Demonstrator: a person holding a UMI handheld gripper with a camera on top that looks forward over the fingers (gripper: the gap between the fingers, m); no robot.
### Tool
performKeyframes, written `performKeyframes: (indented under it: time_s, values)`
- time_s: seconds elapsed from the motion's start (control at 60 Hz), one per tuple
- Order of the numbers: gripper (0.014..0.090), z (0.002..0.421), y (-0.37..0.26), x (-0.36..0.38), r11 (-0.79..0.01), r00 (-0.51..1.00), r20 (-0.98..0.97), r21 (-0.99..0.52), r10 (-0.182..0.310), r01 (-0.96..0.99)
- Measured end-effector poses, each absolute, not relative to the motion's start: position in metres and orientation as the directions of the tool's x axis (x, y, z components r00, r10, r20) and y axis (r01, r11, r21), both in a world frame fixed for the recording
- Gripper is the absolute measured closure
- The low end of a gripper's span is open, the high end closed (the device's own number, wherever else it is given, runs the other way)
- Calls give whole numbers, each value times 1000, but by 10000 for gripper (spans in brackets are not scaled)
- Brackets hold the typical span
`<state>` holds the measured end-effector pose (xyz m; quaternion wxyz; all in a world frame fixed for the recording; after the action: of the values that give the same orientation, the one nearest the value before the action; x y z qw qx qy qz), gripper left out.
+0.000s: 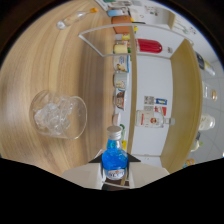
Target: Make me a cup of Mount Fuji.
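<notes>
Wooden counter (pixel 55 65) is seen rotated; the blue bottle (pixel 114 157) is clamped between the 2 fingers of the gripper (pixel 115 175) and should be kept steady toward the ice glass (pixel 58 116).

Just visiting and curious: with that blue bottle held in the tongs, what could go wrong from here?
The view looks tilted, so the blue bottle, pinched between the tongs, may be lying sideways and could slip out. Its cap looks on, so pouring now would probably give nothing. The glass ice bucket sits close by on the wooden counter; a careless swing might knock it.
</notes>
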<state>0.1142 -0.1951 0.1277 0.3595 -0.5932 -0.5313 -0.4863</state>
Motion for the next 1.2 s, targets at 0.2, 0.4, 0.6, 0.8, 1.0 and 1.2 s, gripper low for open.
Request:
performKeyframes:
  time_s: [0.2, 0.4, 0.6, 0.8, 1.0, 1.2]
  values:
    - [688, 119, -188, 113, -59, -397, 867, 432, 302, 900]
    - [689, 127, -190, 110, -72, -324, 897, 360, 301, 930]
    - [686, 179, -208, 101, -104, 243, 943, -225, 228, 969]
    - [684, 213, -231, 127, -108, 774, 609, -770, 172, 629]
    - [684, 167, -235, 198, -261, 978, 191, -943, 87, 208]
    - [686, 88, -228, 253, -410, 1000, 27, -911, 9, 29]
